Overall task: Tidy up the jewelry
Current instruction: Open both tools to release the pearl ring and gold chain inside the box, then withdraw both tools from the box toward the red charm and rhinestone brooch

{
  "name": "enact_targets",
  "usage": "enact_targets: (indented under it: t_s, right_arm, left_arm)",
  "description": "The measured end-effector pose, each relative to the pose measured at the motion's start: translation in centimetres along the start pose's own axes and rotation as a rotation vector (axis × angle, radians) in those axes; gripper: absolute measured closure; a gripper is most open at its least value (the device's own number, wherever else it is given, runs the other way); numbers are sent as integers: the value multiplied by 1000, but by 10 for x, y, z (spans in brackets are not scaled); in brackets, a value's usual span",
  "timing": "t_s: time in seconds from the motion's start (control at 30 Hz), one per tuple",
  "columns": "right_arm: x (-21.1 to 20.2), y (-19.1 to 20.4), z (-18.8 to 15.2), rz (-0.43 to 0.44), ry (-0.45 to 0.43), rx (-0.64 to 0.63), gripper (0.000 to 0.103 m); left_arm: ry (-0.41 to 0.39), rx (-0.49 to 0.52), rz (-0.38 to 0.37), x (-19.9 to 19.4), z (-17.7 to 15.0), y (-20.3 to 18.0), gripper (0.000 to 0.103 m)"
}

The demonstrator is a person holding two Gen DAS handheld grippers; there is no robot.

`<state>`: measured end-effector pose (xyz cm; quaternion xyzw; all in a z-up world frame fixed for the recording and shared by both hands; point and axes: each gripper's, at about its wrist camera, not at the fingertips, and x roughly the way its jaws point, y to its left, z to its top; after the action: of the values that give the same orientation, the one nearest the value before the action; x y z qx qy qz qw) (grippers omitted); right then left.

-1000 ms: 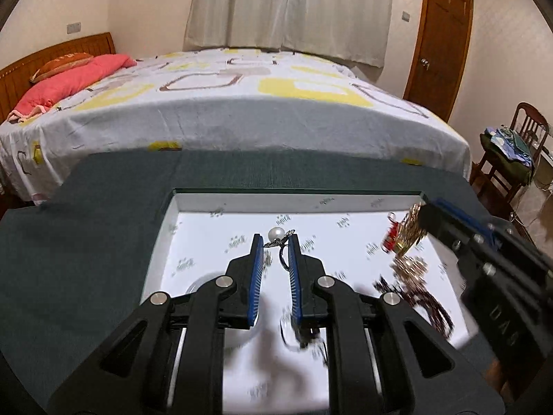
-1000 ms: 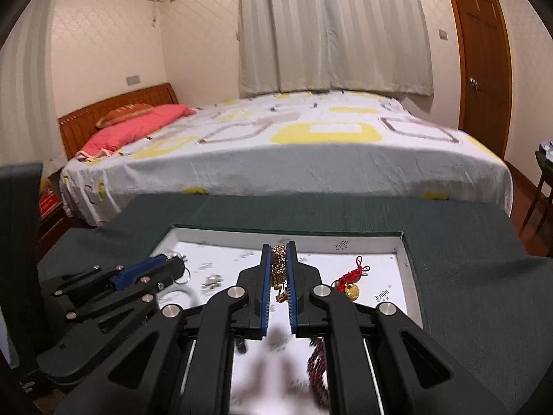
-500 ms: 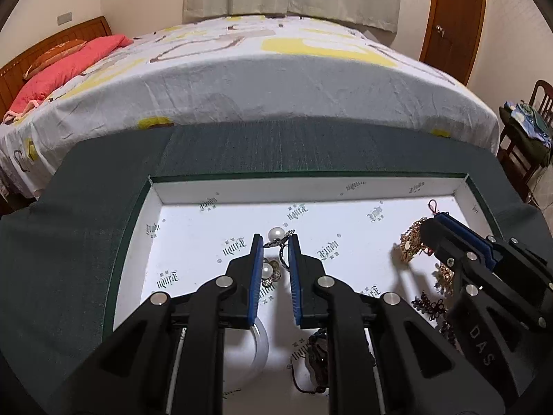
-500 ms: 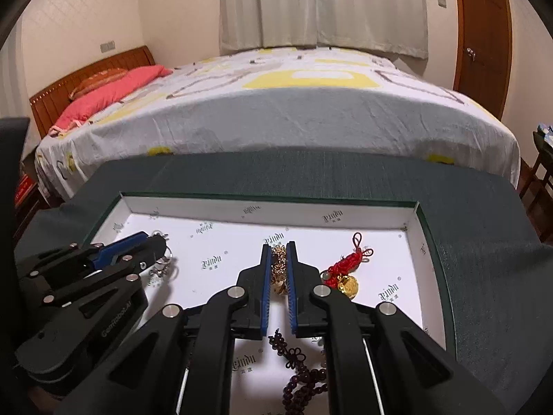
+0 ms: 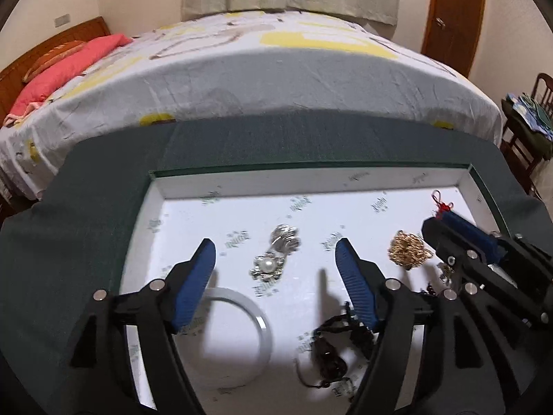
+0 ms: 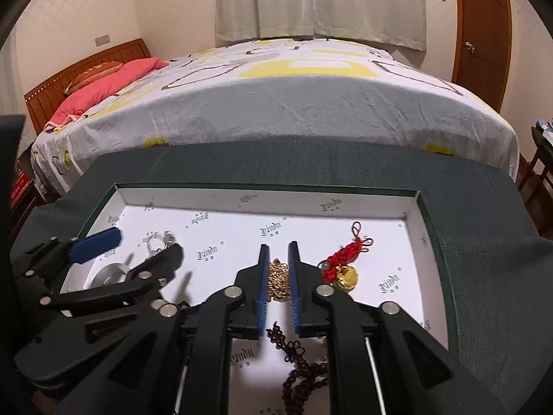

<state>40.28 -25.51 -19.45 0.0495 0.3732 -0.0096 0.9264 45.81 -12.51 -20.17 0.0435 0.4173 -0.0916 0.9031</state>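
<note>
Both wrist cameras look steeply down, close over the white tray [image 5: 214, 186] [image 6: 242, 197], bed [image 5: 276, 69] [image 6: 293, 103] at 12 o'clock in both.

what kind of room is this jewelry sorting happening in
Almost certainly a home bedroom: a made bed with a white, grey and yellow patterned sheet and a pink pillow against a wooden headboard, pale curtains behind it, and a brown wooden door.
</note>
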Motion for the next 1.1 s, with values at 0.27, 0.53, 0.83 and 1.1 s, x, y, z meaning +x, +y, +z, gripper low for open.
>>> enact_targets:
  t_s: [0.27, 0.53, 0.83, 1.1]
  right_arm:
    - [-44, 2, -17, -6, -128, 2, 44]
    - [-94, 10, -54, -6, -187, 4, 44]
    - [-142, 17, -98, -20, -216, -36, 44]
    - [-158, 6, -128, -45, -206, -36, 44]
  left_arm:
    - [-137, -63, -10, -52, -14, 25, 22]
    - [-195, -31, 17, -106, -60, 28, 22]
    - [-141, -43, 2, -132, -119, 31, 22]
    - [-74, -43, 17, -121, -148, 32, 23]
